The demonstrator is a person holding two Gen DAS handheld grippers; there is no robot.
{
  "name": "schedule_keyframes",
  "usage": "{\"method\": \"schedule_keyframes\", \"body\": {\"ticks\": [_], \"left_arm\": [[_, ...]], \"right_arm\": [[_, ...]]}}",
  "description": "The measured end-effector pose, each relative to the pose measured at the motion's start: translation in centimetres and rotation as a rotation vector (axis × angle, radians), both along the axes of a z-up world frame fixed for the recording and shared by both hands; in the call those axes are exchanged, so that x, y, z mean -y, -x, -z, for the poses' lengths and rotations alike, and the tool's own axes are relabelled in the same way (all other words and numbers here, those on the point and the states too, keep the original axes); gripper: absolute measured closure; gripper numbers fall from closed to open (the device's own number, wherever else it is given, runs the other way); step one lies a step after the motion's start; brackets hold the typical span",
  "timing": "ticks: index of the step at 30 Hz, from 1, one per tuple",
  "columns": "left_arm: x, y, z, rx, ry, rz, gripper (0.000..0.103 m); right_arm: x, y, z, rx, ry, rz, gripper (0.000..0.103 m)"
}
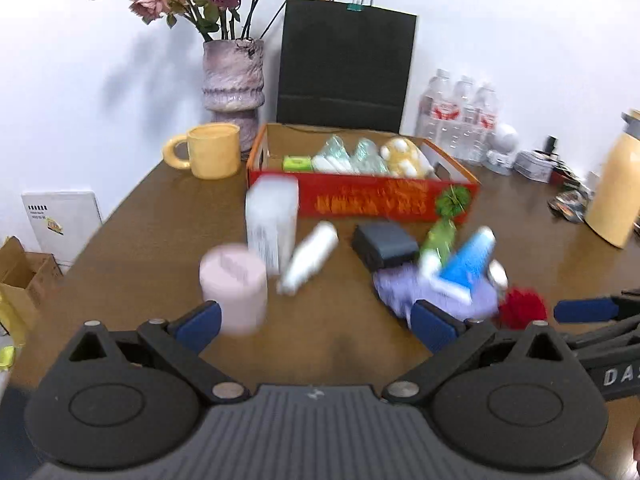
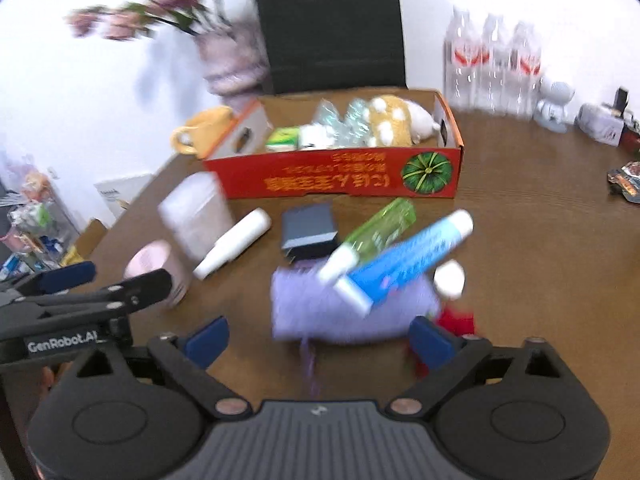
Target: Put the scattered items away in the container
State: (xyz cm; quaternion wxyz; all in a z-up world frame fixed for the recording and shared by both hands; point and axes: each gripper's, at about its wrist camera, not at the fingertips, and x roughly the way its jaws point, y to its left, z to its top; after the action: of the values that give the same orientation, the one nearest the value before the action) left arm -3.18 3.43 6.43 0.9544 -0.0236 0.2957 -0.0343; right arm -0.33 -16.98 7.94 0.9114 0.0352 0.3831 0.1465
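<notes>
Left wrist view puts the left gripper (image 1: 316, 320) low in the frame with its blue-padded tongs spread wide and pinching nothing; a pale pink cup (image 1: 234, 288) stands just above the left-hand pad. Beyond it, near the centre, a white box (image 1: 273, 220) stands upright with a white bottle (image 1: 308, 258) lying tilted beside it. Right of centre a dark box (image 1: 384, 245) sits near a heap: a green bottle (image 1: 440, 238) and a blue tube (image 1: 468, 262) lie across a lilac cloth (image 1: 404, 290), with a red pompom (image 1: 524, 307) at the heap's right edge. The red carton (image 1: 360, 196) sits across the upper middle, already holding a green packet, clear bags and a yellow plush toy. A yellow mug (image 1: 210, 156), a vase of dried roses (image 1: 234, 76) and a black paper bag (image 1: 346, 62) stand behind the carton on the brown table (image 1: 132, 240).

Right wrist view shows the right gripper (image 2: 318, 338) at the bottom, tongs likewise spread and empty, with the lilac cloth (image 2: 344, 312) lying between and just above the pads. The left gripper's side (image 2: 86, 286) enters at middle left, and the carton (image 2: 332, 178) lies in the upper centre
</notes>
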Motion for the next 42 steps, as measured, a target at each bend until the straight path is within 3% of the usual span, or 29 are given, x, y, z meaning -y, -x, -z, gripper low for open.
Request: {"method": "schedule_keyframes", "body": {"ticks": [3,6,8,12,19,23,42], "left_arm": [[0.1,1.4,3.0,-0.003,-0.035,-0.018,0.0],[0.4,1.6,4.2,-0.01,-0.051,-0.042,0.0],[0.5,1.4,4.3,0.003,-0.018,-0.019,0.0],[1.7,1.0,5.3,-0.037,-0.045,-0.003,0.0],[2.9,1.4,6.3,-0.032,-0.074,-0.005,0.0],[3.1,0.6,6.8,-0.074,-0.104,-0.043,0.0],[3.1,0.4,6.7,-0.075,-0.093,-0.03,0.0]], "right_arm": [[0.0,3.5,3.2,0.082,-0.007,0.012,0.0],[0.6,3.9,5.9,0.069,0.028,0.057,0.0],[1.3,3.9,7.1,0.049,0.03,0.097,0.0],[2.0,3.9,7.6,0.089,0.042,0.147,0.0],[1.0,3.3,8.4,0.11,0.141,0.187,0.0],[1.2,3.2,8.4,0.113,0.14,0.182,0.0],[1.1,3.4,8.5,0.12,0.139,0.184,0.0]]}}
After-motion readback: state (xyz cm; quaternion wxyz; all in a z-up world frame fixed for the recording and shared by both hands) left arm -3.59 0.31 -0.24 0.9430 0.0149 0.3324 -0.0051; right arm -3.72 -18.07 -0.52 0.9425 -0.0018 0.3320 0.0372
